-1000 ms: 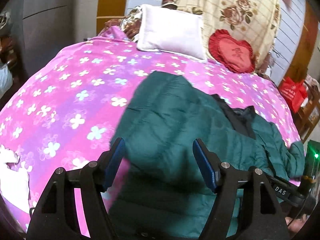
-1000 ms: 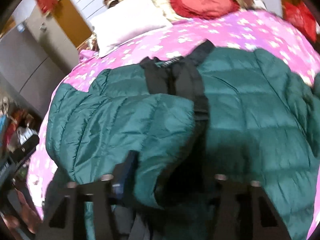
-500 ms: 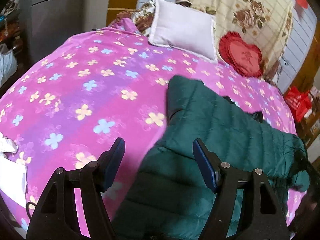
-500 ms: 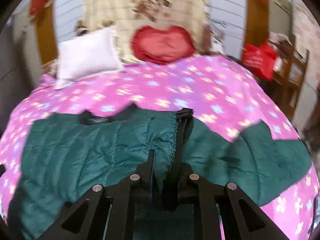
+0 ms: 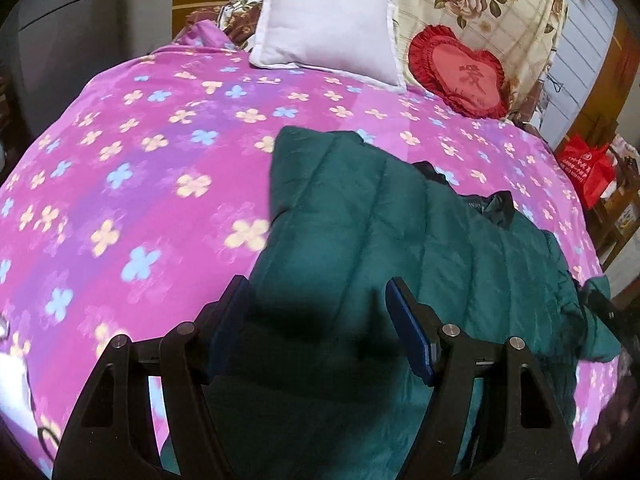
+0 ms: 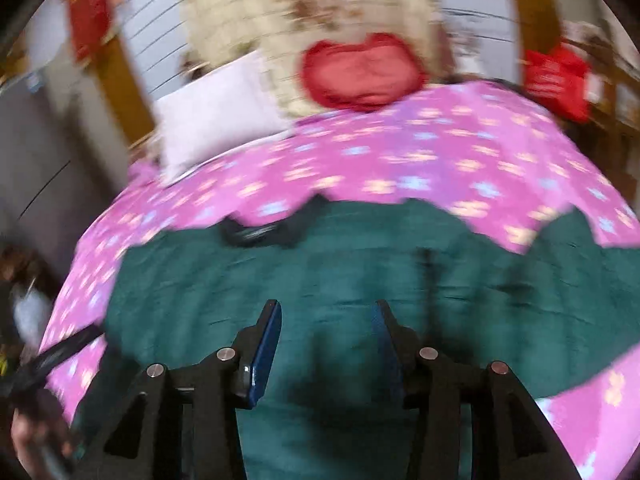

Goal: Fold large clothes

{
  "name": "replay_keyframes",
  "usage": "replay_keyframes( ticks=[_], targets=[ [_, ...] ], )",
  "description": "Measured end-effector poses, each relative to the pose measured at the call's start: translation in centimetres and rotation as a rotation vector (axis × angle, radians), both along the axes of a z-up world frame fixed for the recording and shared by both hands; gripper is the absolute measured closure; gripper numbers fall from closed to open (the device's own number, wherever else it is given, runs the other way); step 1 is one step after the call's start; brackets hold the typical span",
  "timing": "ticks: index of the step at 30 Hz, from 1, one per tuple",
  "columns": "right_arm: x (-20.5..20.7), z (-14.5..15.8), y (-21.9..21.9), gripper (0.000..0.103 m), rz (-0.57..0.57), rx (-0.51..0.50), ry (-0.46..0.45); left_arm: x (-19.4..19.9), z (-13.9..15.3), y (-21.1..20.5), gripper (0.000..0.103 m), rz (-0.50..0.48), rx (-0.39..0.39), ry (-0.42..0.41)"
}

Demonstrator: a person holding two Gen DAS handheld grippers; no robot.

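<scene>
Item: green quilted jacket [image 5: 400, 248], lying flat on a bed under a pink flowered bedspread [image 5: 140, 168], toward the near edge.

Left gripper [image 5: 318, 320]: jaws wide apart, empty, held above the jacket's near left portion; the left finger sits over the line where green fabric meets bedspread, the right finger over the jacket itself. Contact with the cloth cannot be told.

Right gripper [image 6: 326, 332]: jaws parted, nothing between them, poised over the middle of the jacket [image 6: 360, 272].

Left wrist view only: sharp detail; quilting seams; a folded panel lying across the body; the black collar [image 5: 496, 204] at far right.

Right wrist view only: motion-blurred; the jacket's full width, the collar [image 6: 260, 232] at its far edge and one sleeve [image 6: 572, 232] reaching right.

Both views: white pillow [image 5: 328, 28], red heart cushion [image 5: 464, 72], red bag [image 5: 584, 164].
</scene>
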State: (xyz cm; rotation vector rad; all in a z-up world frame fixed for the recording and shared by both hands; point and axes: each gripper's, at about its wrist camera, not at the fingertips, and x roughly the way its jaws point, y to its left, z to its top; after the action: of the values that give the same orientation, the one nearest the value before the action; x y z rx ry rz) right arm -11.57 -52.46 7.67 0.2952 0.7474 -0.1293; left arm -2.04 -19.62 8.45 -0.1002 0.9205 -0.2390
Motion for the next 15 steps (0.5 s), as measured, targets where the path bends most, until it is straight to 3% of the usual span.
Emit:
replay_keyframes(
  ticks=[3, 7, 9, 11, 15],
  targets=[
    [3.1, -1.3, 2.7, 0.058, 0.084, -0.011, 0.037, 1.6, -0.9, -1.2, 0.032, -0.021, 0.033, 0.016],
    [7.4, -4.2, 4.3, 0.058, 0.098, -0.015, 0.079, 2.7, -2.5, -1.1, 0.029, -0.009, 0.066, 0.040],
    [9.3, -5.9, 5.1, 0.058, 0.109, -0.047, 0.111, 2.9, -3.4, -0.6, 0.023, -0.004, 0.061, 0.045],
    [10.9, -7.3, 5.5, 0.058, 0.115, -0.096, 0.123, 3.3, -4.2, -0.2, 0.022, 0.002, 0.029, 0.077],
    [12.0, -7.2, 5.3, 0.058, 0.110, -0.102, 0.130, 3.5, -4.5, 0.1, 0.022, 0.008, 0.013, 0.091]
  ],
)
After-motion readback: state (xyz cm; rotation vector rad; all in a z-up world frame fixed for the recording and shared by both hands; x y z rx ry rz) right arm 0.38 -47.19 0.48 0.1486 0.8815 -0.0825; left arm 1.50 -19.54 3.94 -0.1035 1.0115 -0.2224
